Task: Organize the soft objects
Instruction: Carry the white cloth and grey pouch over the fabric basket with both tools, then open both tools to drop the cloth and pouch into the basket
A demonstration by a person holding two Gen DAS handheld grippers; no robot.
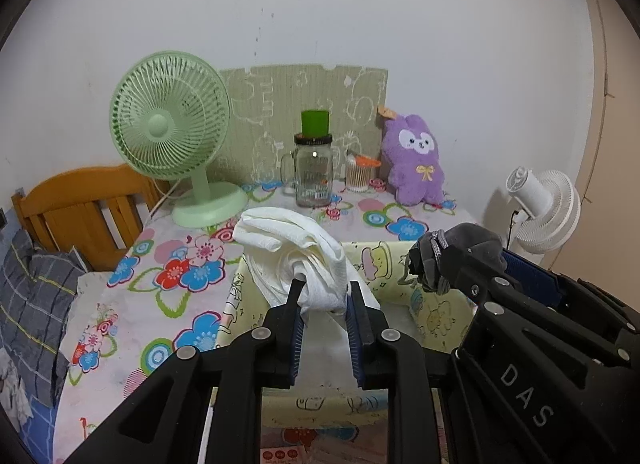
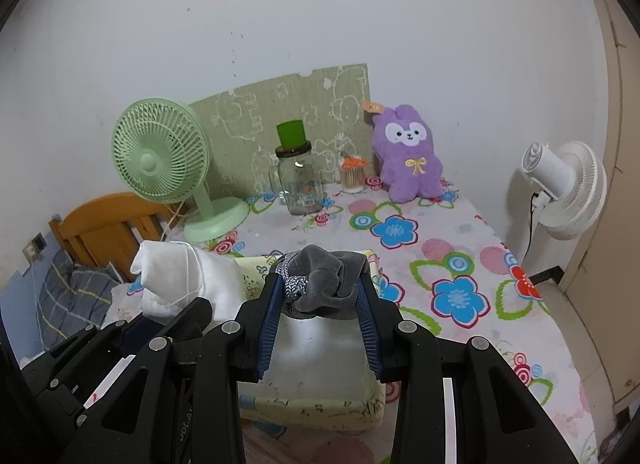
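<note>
My left gripper (image 1: 325,292) is shut on a crumpled white cloth (image 1: 296,252) and holds it above a pale yellow fabric bin (image 1: 424,304) with cartoon prints. My right gripper (image 2: 320,288) is shut on a rolled grey sock-like bundle (image 2: 328,284) with a speckled cuff, above the same bin (image 2: 320,404). In the left wrist view the right gripper (image 1: 448,260) and its grey bundle (image 1: 468,240) are at right. In the right wrist view the white cloth (image 2: 180,280) is at left. A purple plush rabbit (image 2: 408,151) leans on the wall at the table's back.
A flowered tablecloth (image 2: 460,264) covers the table. At the back stand a green desk fan (image 1: 172,135), a glass jar with a green cap (image 1: 314,171) and a cotton swab container (image 1: 358,173). A white fan (image 2: 568,183) is at right, a wooden bed frame (image 1: 80,203) at left.
</note>
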